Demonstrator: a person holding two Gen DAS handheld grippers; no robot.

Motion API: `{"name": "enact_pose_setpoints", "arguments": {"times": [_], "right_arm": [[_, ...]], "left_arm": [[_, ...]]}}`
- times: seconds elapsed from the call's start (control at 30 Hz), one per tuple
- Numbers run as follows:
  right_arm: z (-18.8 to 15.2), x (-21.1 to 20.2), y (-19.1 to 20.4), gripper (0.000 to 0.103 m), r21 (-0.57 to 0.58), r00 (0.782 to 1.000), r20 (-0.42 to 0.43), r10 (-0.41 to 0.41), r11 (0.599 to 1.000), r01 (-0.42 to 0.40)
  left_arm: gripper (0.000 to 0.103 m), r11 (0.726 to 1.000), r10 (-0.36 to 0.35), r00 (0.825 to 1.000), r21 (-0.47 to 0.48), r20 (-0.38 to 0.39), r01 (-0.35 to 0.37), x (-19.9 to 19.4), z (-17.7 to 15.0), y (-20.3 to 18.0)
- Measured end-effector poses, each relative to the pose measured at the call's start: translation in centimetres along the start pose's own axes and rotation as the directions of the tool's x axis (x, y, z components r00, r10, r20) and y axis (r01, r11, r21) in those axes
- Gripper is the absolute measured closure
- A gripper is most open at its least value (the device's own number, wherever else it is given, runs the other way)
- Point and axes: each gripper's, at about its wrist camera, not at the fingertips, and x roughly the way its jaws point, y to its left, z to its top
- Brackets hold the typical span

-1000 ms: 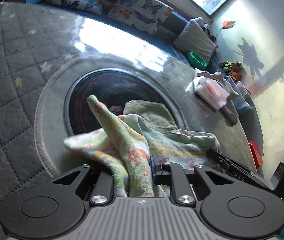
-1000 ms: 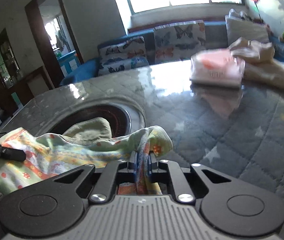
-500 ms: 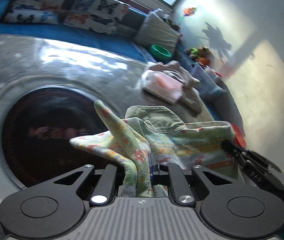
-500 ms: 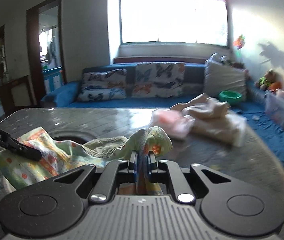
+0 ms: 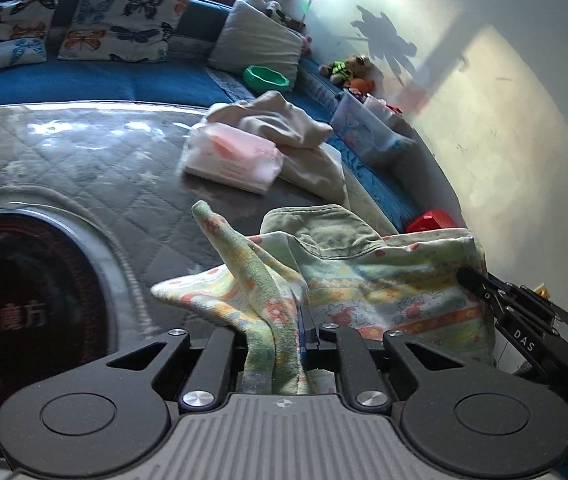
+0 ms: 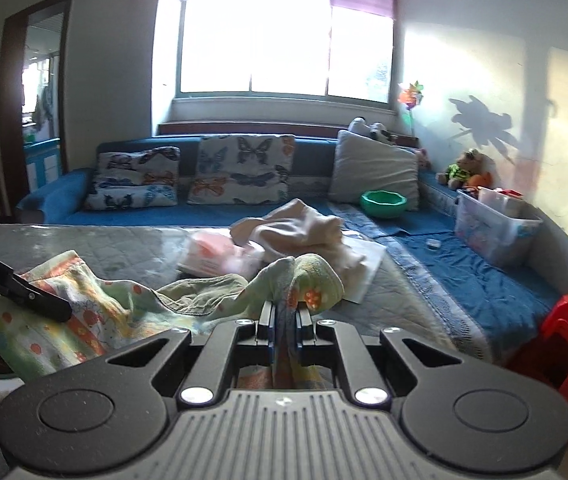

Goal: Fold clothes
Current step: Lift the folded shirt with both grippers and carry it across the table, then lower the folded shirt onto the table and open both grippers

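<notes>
A small pale-green garment (image 5: 383, 280) printed with orange flowers hangs stretched between both grippers above the quilted grey table (image 5: 96, 160). My left gripper (image 5: 284, 320) is shut on one bunched corner of it. In the right wrist view my right gripper (image 6: 284, 312) is shut on the opposite corner, cloth (image 6: 84, 312) sagging off to the left. Each view shows the other gripper's black finger clamped on the fabric: the right one (image 5: 495, 292) at the right, the left one (image 6: 24, 292) at the left. The garment's lower part is hidden behind the gripper bodies.
A pink tissue pack (image 5: 232, 156) and a cream cloth heap (image 5: 284, 124) lie on the table's far side. A dark round inset (image 5: 24, 308) sits in the table at left. Beyond are a blue sofa (image 6: 463, 264) with cushions, a green bowl (image 6: 383, 204), a clear bin (image 6: 491, 220) and a red stool (image 6: 563, 336).
Both grippers have risen and tilted up with the garment held between them. The view swung from the round inset toward the sofa, window and wall. Neither grip changed.
</notes>
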Motion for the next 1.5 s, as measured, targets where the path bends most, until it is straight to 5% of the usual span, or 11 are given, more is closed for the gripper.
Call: {"name": "enact_pose_setpoints", "arguments": {"times": [0.23, 0.6, 0.83, 0.9, 1.07, 1.27, 1.5], "right_arm": [[-2.6, 2.4, -2.2, 0.094, 0.028, 0.997, -0.069, -0.029, 0.999, 0.031], [-6.5, 4.9, -4.4, 0.084, 0.064, 0.97, -0.209, -0.126, 0.988, 0.143], [-5.6, 5.3, -2.8, 0.079, 0.053, 0.984, -0.179, -0.021, 0.998, 0.031], [-5.5, 6.0, -2.0, 0.078, 0.055, 0.983, -0.185, 0.014, 0.998, -0.004], [-5.3, 7.9, -0.1, 0.076, 0.055, 0.978, -0.196, 0.066, 0.997, -0.056], [-5.3, 9.5, 0.6, 0.067, 0.039, 0.975, -0.211, 0.068, 0.997, -0.061], [-5.0, 9.4, 0.9, 0.064, 0.006, 0.976, -0.209, 0.067, 0.998, -0.067]], "left_arm": [[0.089, 0.999, 0.035, 0.996, -0.006, -0.087, -0.036, 3.6, -1.7, 0.8], [0.055, 0.986, 0.167, 0.976, -0.002, -0.139, -0.169, 4.0, -3.1, 3.9], [0.062, 0.982, 0.187, 0.98, 0.015, -0.073, -0.186, 2.4, -2.3, 3.7], [0.069, 0.985, 0.172, 0.983, 0.026, -0.058, -0.171, 2.5, -2.0, 3.1], [0.069, 0.995, 0.095, 0.993, 0.04, -0.069, -0.092, 4.2, -1.3, 1.2], [0.069, 0.998, 0.054, 0.993, 0.028, -0.101, -0.051, 7.4, -0.4, 0.3], [0.069, 0.996, 0.085, 0.989, -0.002, -0.125, -0.086, 9.8, 0.1, 1.3]]}}
